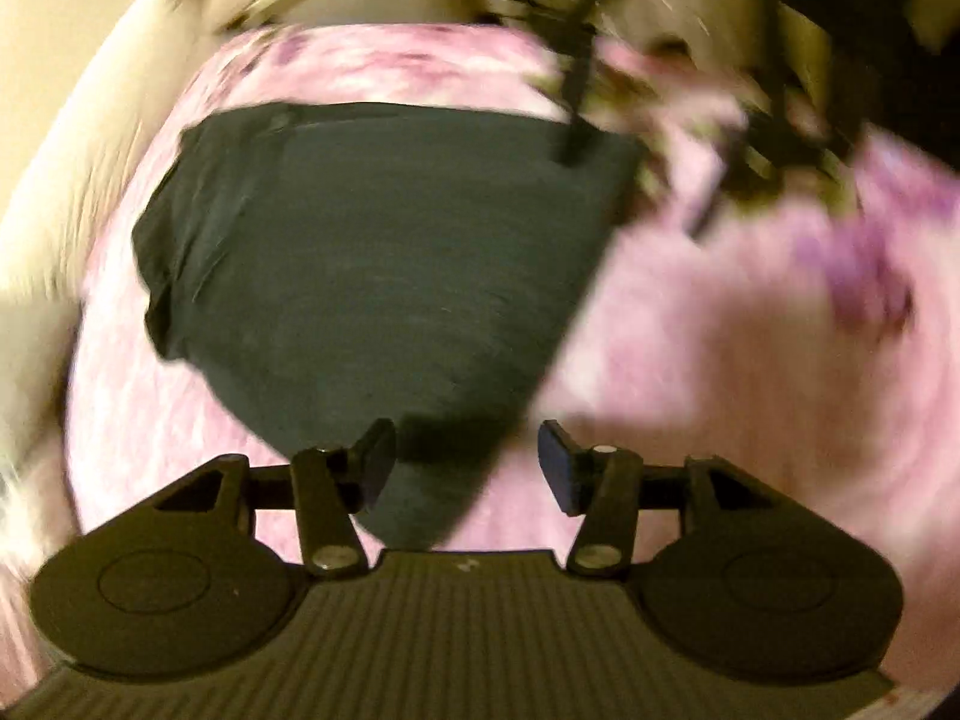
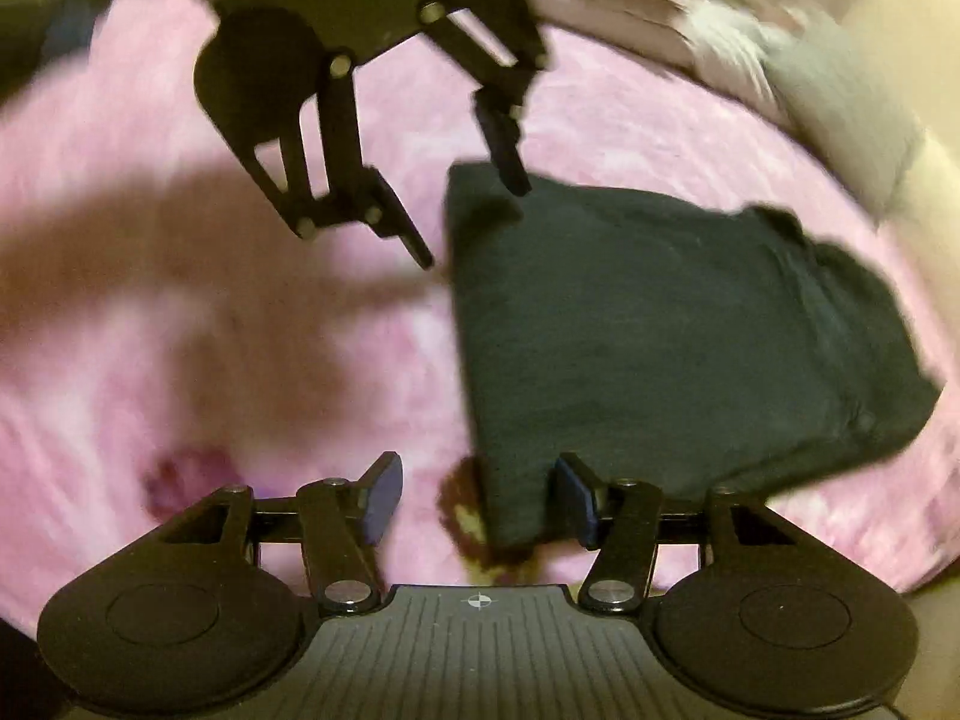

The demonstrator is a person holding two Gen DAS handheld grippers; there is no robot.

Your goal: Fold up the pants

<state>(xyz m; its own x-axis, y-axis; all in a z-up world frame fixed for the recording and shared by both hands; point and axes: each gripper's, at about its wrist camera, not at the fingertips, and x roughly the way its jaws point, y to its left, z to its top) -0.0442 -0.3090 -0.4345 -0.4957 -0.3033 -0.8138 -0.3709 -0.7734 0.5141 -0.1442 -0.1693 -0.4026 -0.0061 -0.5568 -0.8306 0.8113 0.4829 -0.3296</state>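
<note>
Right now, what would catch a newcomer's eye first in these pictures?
The dark folded pants lying flat on the pink bedspread, mid-frame in both views. Then the left gripper, open, hanging over the pants' far corner in the right wrist view. The right gripper is open too, at the near edge.

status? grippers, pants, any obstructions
Left gripper open, over the pants' near edge. Right gripper open, nothing held. Dark pants lie folded on pink bedspread. Frames blurred; nothing seen in the way.
</note>
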